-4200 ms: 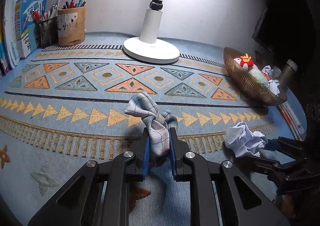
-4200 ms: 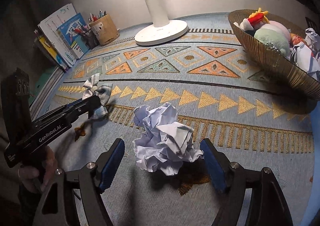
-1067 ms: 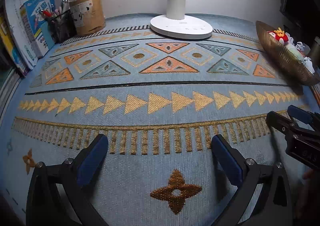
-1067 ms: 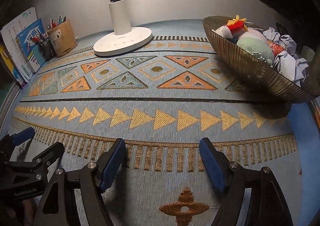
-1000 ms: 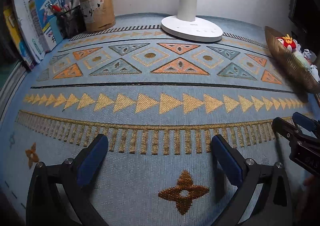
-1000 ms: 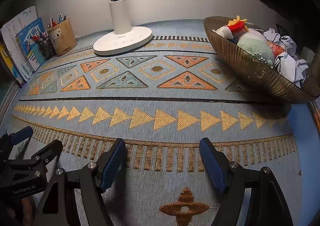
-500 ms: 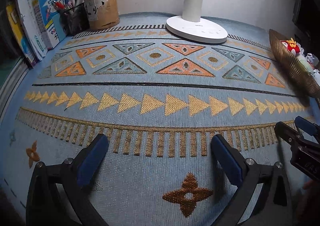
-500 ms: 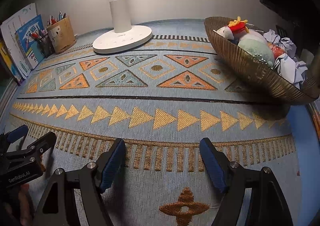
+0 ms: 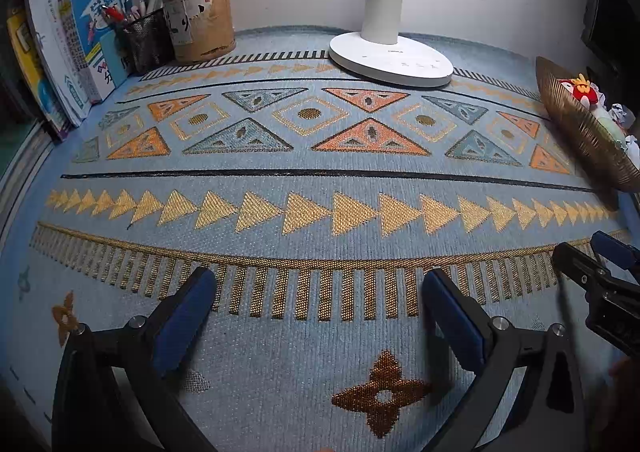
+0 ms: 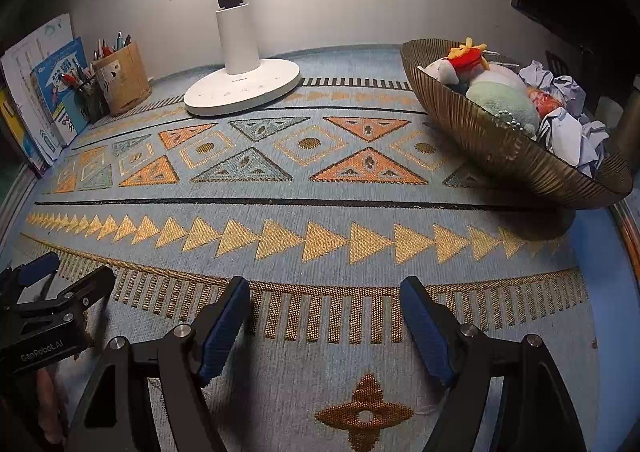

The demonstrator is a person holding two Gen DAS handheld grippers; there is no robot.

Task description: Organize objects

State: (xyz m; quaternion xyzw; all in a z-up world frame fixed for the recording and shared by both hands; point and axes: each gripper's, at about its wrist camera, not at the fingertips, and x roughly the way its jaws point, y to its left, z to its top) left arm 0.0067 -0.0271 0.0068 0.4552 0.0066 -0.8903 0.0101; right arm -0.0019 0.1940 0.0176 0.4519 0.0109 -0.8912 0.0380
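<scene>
over the bare patterned desk [image 9: 320,188] both grippers, left gripper [image 9: 320,316] and right gripper [image 10: 324,316], hang with jaws released and empty; the bowl [image 10: 500,156] looks filled, so sorting seems finished; next, just withdraw.

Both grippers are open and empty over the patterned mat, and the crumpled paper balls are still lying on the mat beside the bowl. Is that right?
Not quite. The crumpled paper balls lie inside the ribbed bowl with the plush toys, as the right wrist view shows. The left gripper and right gripper are indeed open and empty over the patterned mat.

Toys [image 10: 500,100] in bowl [image 10: 500,156], lamp [image 10: 244,88] left.
</scene>
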